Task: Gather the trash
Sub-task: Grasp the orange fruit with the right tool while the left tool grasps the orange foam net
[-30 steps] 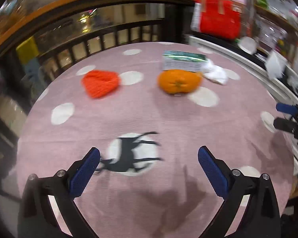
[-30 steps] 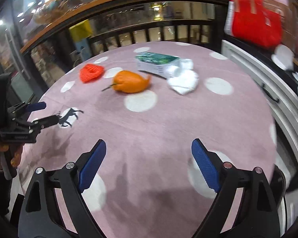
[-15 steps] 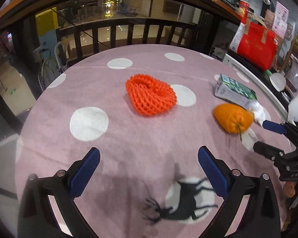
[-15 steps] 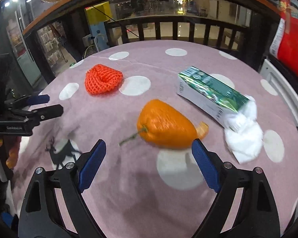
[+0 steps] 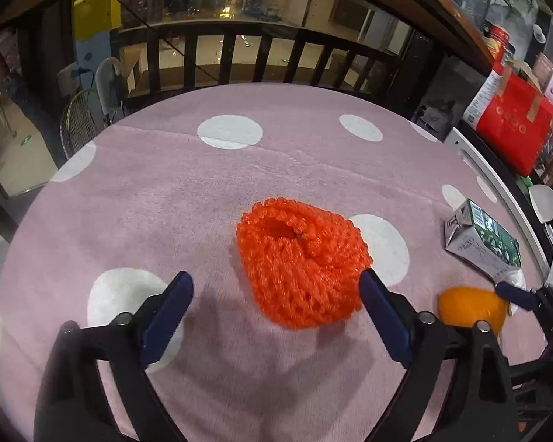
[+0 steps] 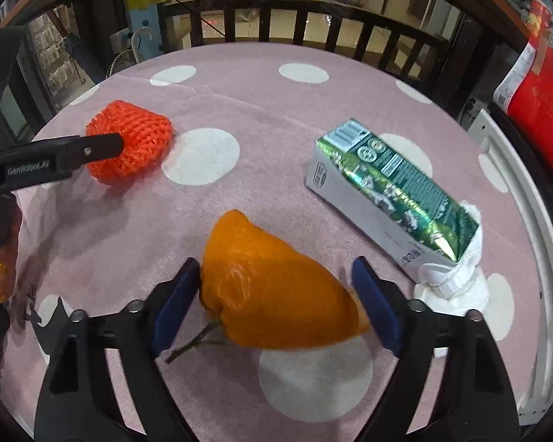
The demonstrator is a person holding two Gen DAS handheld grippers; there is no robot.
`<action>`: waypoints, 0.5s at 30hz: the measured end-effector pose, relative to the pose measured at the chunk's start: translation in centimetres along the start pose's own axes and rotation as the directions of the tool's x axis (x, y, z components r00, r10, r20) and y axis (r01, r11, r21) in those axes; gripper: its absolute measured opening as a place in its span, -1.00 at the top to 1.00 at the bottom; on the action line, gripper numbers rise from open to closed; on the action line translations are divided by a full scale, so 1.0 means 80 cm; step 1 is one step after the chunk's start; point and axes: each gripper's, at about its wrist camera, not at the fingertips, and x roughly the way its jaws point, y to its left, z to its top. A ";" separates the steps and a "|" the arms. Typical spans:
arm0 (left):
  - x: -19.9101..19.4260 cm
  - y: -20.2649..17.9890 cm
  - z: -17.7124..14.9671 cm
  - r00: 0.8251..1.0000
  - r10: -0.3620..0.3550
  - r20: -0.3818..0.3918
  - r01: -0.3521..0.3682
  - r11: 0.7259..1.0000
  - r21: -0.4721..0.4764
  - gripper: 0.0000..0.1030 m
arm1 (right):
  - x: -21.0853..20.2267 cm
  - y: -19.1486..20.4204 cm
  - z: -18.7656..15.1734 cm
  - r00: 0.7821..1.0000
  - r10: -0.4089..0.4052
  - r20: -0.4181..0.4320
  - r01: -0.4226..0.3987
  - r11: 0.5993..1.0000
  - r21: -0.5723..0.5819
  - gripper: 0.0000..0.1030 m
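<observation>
No item is being held at this moment, so collection is being judged as barely begun. The left gripper (image 5: 276, 289) is being presented wide open around the orange foam net (image 5: 302, 265), which is lying on the pink dotted tablecloth (image 5: 166, 199); the net is sitting nearer the right-hand finger, and nothing is being clamped. The right gripper (image 6: 272, 283) is likewise being kept fully open, with the orange peel (image 6: 272, 287) lying between its fingers; the left blue pad (image 6: 173, 302) is appearing to touch or nearly touch the peel, but no grip is being applied. The green carton (image 6: 394, 184) is lying on its side just beyond the peel, apart from it, with the crumpled white tissue (image 6: 457, 280) touching its near end. All four pieces of trash are therefore being left on the cloth. No bin or bag is being shown in either view, so the drop-off point cannot be told. Closing on the net and the peel is being judged the next action required.
</observation>
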 end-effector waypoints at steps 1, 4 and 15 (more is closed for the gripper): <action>0.004 0.000 0.001 1.000 -0.003 -0.008 0.003 1.000 -0.006 -0.53 | 0.003 -0.001 -0.002 1.000 -0.001 0.000 0.001 1.000 0.005 -0.42; 0.011 -0.003 0.001 1.000 -0.011 -0.026 0.011 1.000 -0.012 -0.20 | 0.004 -0.005 -0.004 1.000 0.001 0.008 -0.001 1.000 0.024 -0.15; -0.018 -0.016 -0.012 0.998 -0.050 0.032 0.051 0.998 -0.023 0.68 | -0.039 -0.005 -0.026 0.995 0.041 0.087 -0.043 0.999 0.024 0.10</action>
